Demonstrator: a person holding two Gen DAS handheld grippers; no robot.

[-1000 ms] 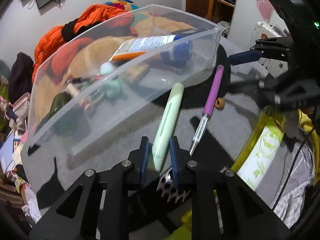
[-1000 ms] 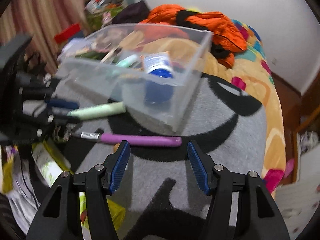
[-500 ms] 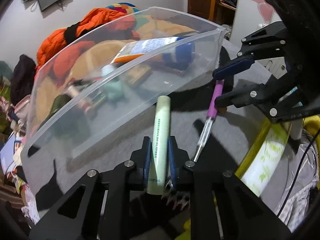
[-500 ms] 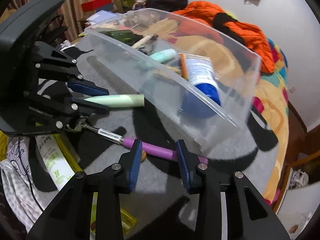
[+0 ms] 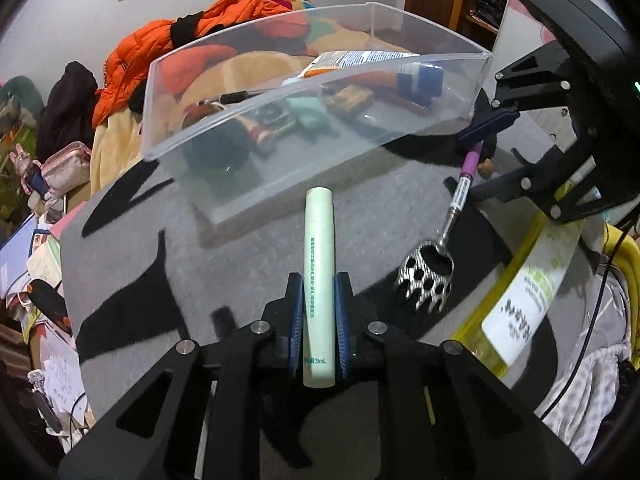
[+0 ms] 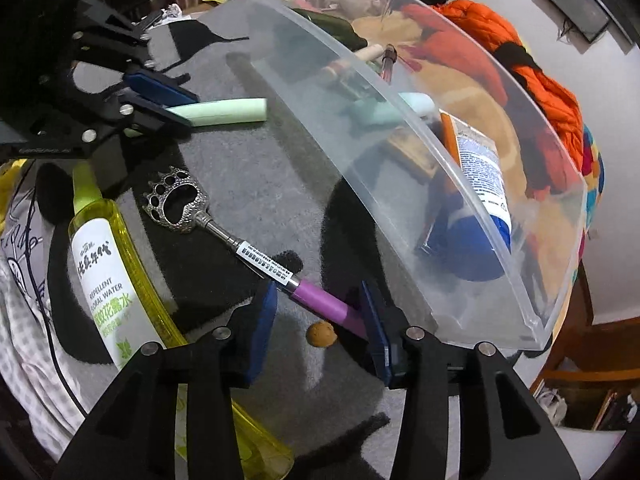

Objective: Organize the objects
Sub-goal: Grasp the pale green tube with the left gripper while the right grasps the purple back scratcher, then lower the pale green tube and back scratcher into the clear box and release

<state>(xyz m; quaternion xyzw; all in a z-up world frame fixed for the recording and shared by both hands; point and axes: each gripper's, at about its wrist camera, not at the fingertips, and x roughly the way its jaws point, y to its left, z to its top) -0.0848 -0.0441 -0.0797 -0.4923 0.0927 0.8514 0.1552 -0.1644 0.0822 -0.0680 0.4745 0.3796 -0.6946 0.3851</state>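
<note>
A: On the grey-and-black rug, left: left gripper [image 5: 319,320] clamped on the pale green plastic tube [image 5: 319,280]. Light, smooth; held near its base.

B: Centre: purple-handled metal paw-head back scratcher [image 6: 256,256]. Stiff, slim. The right gripper [image 6: 320,316] has just been widening, handle between the jaws, contact unclear.

A: Right: clear plastic storage bin [image 6: 400,120], its wall close. Yellow repellent bottle [image 6: 108,264] and small brown ball [image 6: 321,334] nearby.
</note>
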